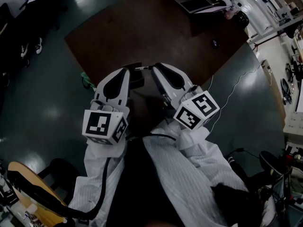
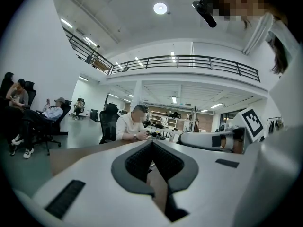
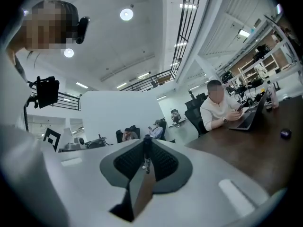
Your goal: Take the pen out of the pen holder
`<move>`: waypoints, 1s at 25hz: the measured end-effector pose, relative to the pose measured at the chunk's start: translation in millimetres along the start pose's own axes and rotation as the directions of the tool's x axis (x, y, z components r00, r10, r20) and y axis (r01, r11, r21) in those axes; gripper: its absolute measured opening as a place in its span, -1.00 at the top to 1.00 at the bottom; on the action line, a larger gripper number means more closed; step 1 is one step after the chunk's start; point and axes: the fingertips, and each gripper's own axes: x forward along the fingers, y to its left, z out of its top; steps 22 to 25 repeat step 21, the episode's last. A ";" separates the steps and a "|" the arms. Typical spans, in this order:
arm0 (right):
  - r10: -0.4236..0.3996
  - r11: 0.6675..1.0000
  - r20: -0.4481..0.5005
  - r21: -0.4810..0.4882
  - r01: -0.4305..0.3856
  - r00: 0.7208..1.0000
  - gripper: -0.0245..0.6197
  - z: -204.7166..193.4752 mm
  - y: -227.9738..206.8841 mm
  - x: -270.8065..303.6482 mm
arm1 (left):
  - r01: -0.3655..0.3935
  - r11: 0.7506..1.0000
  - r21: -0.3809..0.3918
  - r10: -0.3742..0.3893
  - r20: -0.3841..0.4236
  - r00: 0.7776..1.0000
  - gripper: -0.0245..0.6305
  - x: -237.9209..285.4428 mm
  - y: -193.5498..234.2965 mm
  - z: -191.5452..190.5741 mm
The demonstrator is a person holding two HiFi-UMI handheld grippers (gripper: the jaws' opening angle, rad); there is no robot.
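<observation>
In the right gripper view a thin black pen [image 3: 146,151] stands upright between the pads of my right gripper [image 3: 147,148], which is shut on it. The head view shows that gripper [image 1: 154,69] held level in front of the person's chest, above the near edge of the brown table [image 1: 156,27]. My left gripper [image 1: 127,71] is close beside it on the left. Its pads [image 2: 142,157] meet at the tip with nothing seen between them. A dark boxy thing [image 1: 137,81], perhaps the pen holder, lies between and below the two tips; I cannot make it out clearly.
A person at the table's far side works at a laptop [image 1: 194,3]. A small dark object [image 1: 215,43] lies on the table to the right. Seated people and office chairs [image 2: 42,119] line the left. Benches with equipment [image 1: 293,74] run along the right.
</observation>
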 end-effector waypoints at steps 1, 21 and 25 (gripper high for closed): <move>0.003 1.000 0.000 0.001 -0.003 1.000 0.78 0.1 0.3 -0.3 | 0.000 1.000 0.000 0.000 -0.001 1.000 0.91 0.2 -0.8 0.2; 0.032 0.999 -0.010 0.014 -0.031 0.999 0.79 -7.0 7.8 -2.5 | -0.022 1.000 -0.010 0.022 -0.005 1.000 0.91 -0.6 3.1 -8.0; 0.032 0.999 -0.010 0.014 -0.031 0.999 0.79 -7.0 7.8 -2.5 | -0.022 1.000 -0.010 0.022 -0.005 1.000 0.91 -0.6 3.1 -8.0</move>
